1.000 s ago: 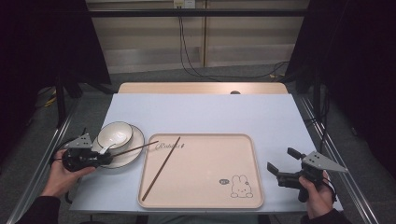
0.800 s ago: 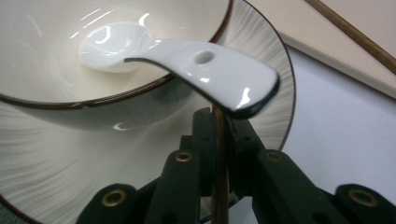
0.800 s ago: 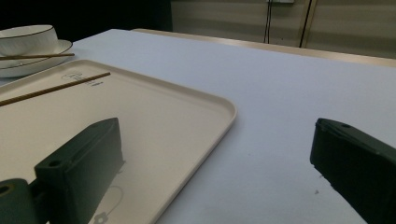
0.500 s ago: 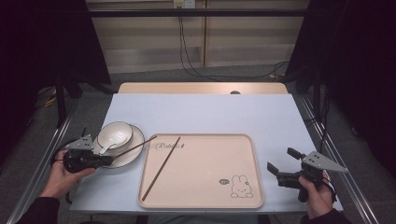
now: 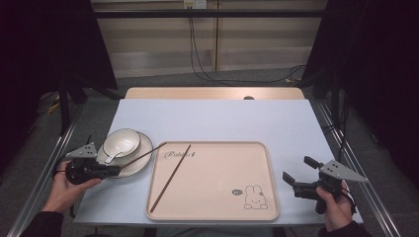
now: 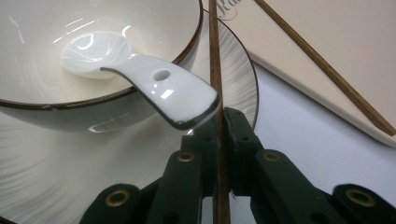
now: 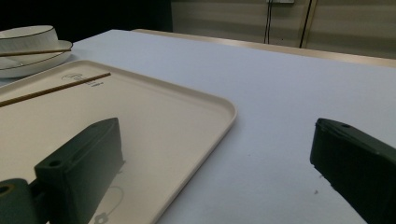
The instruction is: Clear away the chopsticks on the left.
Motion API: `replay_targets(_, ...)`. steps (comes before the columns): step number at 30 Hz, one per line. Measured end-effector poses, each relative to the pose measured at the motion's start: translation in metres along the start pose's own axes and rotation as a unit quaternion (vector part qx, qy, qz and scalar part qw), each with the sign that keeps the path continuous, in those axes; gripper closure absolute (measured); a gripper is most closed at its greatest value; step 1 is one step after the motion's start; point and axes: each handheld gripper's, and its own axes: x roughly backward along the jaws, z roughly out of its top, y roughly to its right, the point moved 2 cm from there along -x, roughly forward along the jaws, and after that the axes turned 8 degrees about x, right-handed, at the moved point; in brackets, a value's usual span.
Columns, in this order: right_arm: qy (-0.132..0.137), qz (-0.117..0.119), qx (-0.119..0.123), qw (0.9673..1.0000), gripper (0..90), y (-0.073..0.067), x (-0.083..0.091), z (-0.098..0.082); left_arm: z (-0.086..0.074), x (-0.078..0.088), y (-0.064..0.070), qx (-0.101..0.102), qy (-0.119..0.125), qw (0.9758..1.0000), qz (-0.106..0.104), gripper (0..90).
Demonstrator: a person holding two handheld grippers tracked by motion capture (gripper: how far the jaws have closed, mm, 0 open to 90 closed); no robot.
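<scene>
One thin brown wooden chopstick [image 6: 215, 56] sits clamped in left gripper [image 6: 219, 135] w/ tip reaching cream tray [image 5: 257, 207], prob. to join its mate [image 5: 170, 177]; right gripper [image 5: 301, 173] idles, jaws apart.

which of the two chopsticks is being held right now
The brown wooden chopstick crossing the white plate's rim, clamped in the left tool. The other chopstick lies loose on the beige tray.

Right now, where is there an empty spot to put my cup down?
The tray is bare right of the chopstick lying on it, down to the rabbit print. The table is open behind the tray too. The left is crowded: bowl, spoon, plate and left gripper.
</scene>
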Motion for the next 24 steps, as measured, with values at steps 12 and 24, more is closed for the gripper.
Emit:
replay_targets(12,0.002,0.001,-0.002,1.0,2.0,0.0,0.0,0.0,0.002,0.006,0.019,0.023,0.04,0.9989,-0.006,84.6)
replay_targets(24,0.005,0.0,-0.003,1.0,2.0,0.0,0.0,0.0,0.01,0.002,0.048,0.029,0.051,0.9978,-0.032,84.6)
